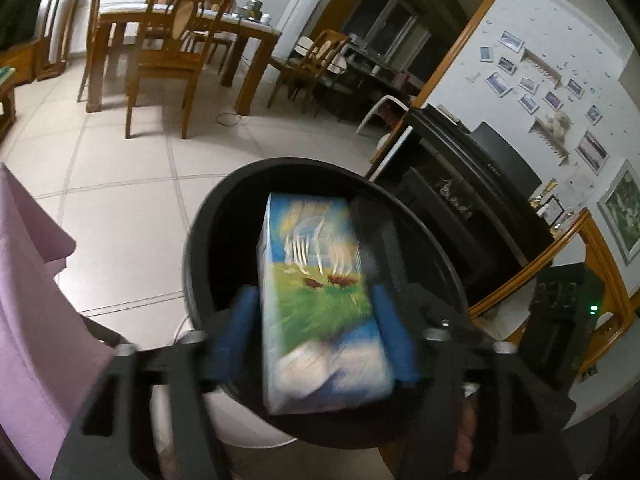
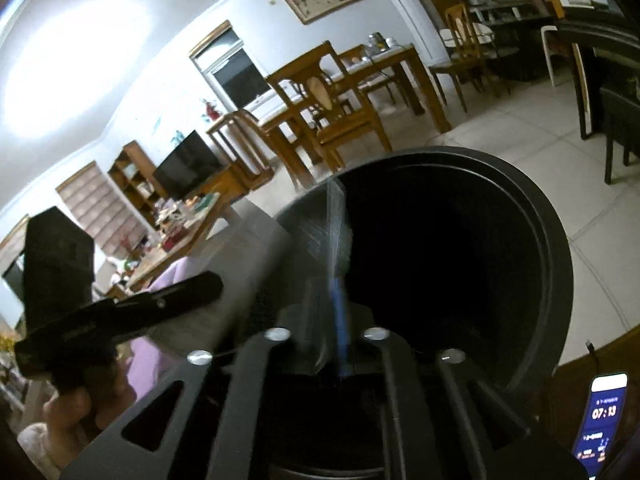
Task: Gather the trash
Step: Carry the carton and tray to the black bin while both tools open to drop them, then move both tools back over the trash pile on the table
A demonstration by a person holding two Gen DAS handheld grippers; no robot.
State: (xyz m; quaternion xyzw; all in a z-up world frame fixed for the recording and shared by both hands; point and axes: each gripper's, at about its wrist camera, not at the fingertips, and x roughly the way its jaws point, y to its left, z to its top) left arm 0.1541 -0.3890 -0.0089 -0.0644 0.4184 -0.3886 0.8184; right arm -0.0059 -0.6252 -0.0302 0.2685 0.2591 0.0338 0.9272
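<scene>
In the left wrist view my left gripper [image 1: 320, 332] is shut on a blue and green milk carton [image 1: 320, 296], with its blue pads [image 1: 236, 332] on the carton's two sides. It holds the carton over the open mouth of a round black trash bin [image 1: 208, 248]. In the right wrist view my right gripper [image 2: 332, 320] is shut on a thin clear plastic wrapper [image 2: 332, 224] that sticks up over the rim of the same black bin [image 2: 536, 256]. The bin's inside is dark.
A pink cloth [image 1: 36, 280] hangs at the left. A wooden dining table with chairs [image 1: 168, 40] stands across the tiled floor. A dark cabinet [image 1: 460, 184] is beside the bin. A phone [image 2: 600, 420] lies at the lower right. The other gripper's handle [image 2: 120, 312] shows at the left.
</scene>
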